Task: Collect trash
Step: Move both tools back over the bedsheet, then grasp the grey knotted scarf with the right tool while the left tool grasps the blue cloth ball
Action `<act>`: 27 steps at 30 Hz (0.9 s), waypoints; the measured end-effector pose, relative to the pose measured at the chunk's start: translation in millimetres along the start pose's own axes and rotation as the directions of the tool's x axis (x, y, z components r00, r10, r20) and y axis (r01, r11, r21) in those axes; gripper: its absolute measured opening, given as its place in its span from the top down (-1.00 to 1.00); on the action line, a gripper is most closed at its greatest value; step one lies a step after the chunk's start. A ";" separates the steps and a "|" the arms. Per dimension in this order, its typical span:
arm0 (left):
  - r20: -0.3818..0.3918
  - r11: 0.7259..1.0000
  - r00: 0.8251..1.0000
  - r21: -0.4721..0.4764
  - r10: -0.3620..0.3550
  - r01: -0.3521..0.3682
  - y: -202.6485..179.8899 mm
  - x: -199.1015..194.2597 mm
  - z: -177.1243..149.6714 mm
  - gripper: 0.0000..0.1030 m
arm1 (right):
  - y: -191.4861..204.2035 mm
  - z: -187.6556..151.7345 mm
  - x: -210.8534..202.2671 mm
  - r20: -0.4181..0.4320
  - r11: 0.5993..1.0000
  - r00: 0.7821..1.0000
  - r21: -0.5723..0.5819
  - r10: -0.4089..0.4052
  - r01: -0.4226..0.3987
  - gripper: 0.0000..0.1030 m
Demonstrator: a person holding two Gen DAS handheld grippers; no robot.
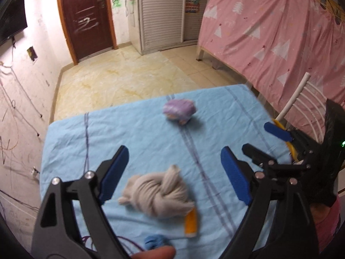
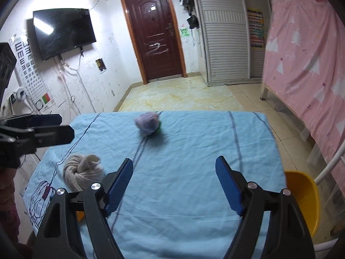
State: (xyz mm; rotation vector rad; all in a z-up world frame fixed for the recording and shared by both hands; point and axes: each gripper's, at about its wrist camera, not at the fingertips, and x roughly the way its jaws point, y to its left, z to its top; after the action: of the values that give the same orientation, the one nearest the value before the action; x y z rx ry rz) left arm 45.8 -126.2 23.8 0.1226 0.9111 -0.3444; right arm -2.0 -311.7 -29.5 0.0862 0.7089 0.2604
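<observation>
My left gripper (image 1: 172,174) and right gripper (image 2: 173,185) both hung with jaws apart, gripping nothing. The beige bundle (image 1: 157,194) lay on the counter (image 1: 140,133) near left; the purple wad (image 1: 178,111) farther off.

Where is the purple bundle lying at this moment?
The purple bundle lies on the blue cloth near the table's far edge, beyond the beige knotted bundle; in the right wrist view it sits left of centre.

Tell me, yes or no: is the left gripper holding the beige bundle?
No. The left gripper is open, and the beige bundle lies loose on the blue cloth.
</observation>
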 end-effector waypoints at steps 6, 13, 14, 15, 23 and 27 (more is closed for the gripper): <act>-0.013 0.999 0.999 -0.037 -0.032 0.032 28.5 -6.8 -25.9 -0.64 | 29.5 -0.4 12.6 -0.032 0.999 0.999 -0.051 0.016 -0.018 -0.42; -0.013 0.997 0.998 0.029 -0.065 0.065 29.8 -19.2 -67.7 -0.67 | 56.7 3.6 24.0 -0.047 0.996 0.998 -0.081 0.045 -0.048 -0.43; -0.015 0.997 0.998 0.042 -0.066 0.066 29.0 -20.2 -74.3 -0.67 | 60.3 4.2 25.3 -0.048 0.995 0.997 -0.084 0.052 -0.056 -0.43; -0.016 0.997 0.998 0.050 -0.062 0.062 28.9 -20.8 -79.8 -0.67 | 65.2 5.1 26.7 -0.049 0.994 0.997 -0.089 0.058 -0.063 -0.43; -0.077 0.997 0.995 0.033 -0.071 0.073 36.5 -7.5 -107.5 -0.56 | 94.6 7.7 32.5 -0.070 0.982 0.986 -0.104 0.150 -0.157 -0.53; -0.110 0.994 0.989 0.025 -0.102 0.106 39.8 1.7 -113.2 -0.31 | 108.2 4.6 37.1 -0.100 0.971 0.976 -0.120 0.194 -0.205 -0.58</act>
State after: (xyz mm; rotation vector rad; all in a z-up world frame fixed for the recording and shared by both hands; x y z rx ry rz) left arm -24.7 -61.1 -48.3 0.1233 1.0218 -0.4524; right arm 5.6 -197.5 -31.5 0.0223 0.7693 0.5054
